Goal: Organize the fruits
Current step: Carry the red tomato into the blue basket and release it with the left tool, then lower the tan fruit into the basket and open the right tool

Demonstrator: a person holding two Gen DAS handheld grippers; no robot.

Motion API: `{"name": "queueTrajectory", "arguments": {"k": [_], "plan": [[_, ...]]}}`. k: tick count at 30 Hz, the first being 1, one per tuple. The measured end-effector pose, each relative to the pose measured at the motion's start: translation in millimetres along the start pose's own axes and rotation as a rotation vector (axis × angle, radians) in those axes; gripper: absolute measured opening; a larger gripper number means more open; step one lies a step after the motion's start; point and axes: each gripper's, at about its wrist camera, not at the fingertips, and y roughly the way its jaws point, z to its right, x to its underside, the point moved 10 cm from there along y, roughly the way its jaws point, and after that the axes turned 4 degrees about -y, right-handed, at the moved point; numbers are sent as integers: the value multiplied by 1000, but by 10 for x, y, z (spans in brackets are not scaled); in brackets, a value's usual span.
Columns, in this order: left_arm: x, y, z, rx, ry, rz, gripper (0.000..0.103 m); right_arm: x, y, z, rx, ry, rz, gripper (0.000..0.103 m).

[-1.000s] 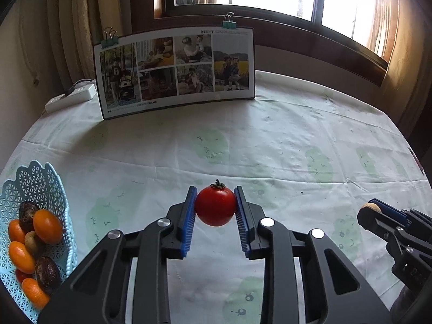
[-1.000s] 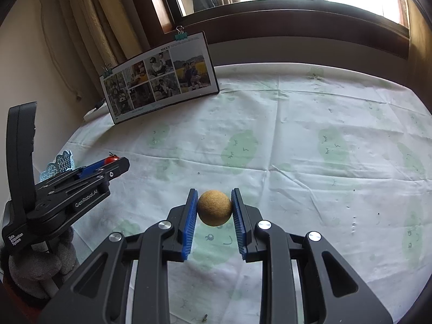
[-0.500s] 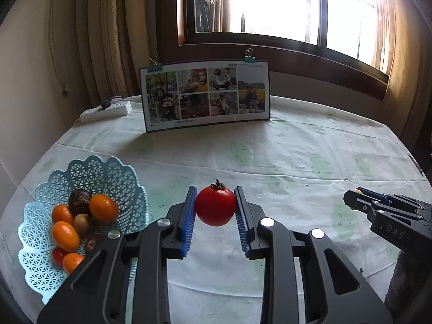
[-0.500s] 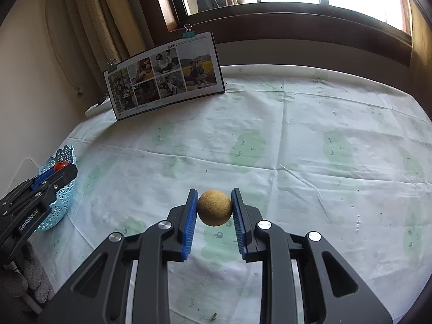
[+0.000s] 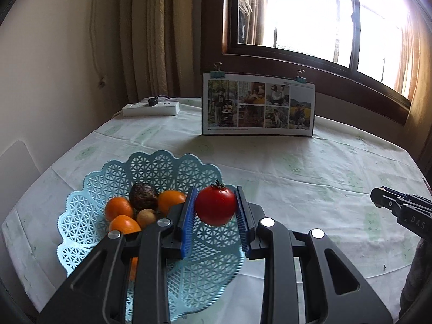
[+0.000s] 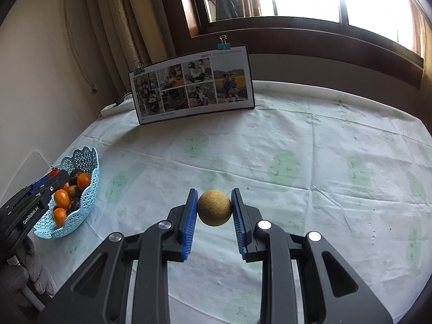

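My left gripper [image 5: 215,207] is shut on a red tomato [image 5: 215,204] and holds it above the right part of a light blue lattice basket [image 5: 151,167]. Inside the basket lie several oranges [image 5: 118,208], a dark wrinkled fruit [image 5: 143,196] and a small tan fruit [image 5: 145,217]. My right gripper [image 6: 214,208] is shut on a round tan-brown fruit [image 6: 214,208], held above the tablecloth in mid-table. In the right wrist view the basket [image 6: 83,199] sits far left, with the left gripper [image 6: 48,182] over it.
A photo board [image 5: 258,105] with binder clips stands at the back of the table. A white power strip [image 5: 151,108] lies at the back left by the curtain. The green-patterned tablecloth [image 6: 297,162] covers the round table; a gloved hand [image 6: 19,280] shows at lower left.
My left gripper has carried the tomato leftward until it hangs over the basket. The right gripper has stayed nearly still with its fruit.
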Motion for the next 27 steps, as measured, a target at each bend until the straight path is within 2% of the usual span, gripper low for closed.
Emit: {"name": "queueTrajectory", "arguments": {"k": [15, 25, 27], "plan": [[22, 172, -761, -101, -95, -19, 29, -114, 109, -656, -69, -73, -5, 26], [61, 302, -967, -110, -128, -44, 29, -143, 217, -1022, -108, -108, -20, 26], [57, 301, -982, -102, -138, -45, 34, -157, 242, -1102, -121, -115, -24, 26]]}}
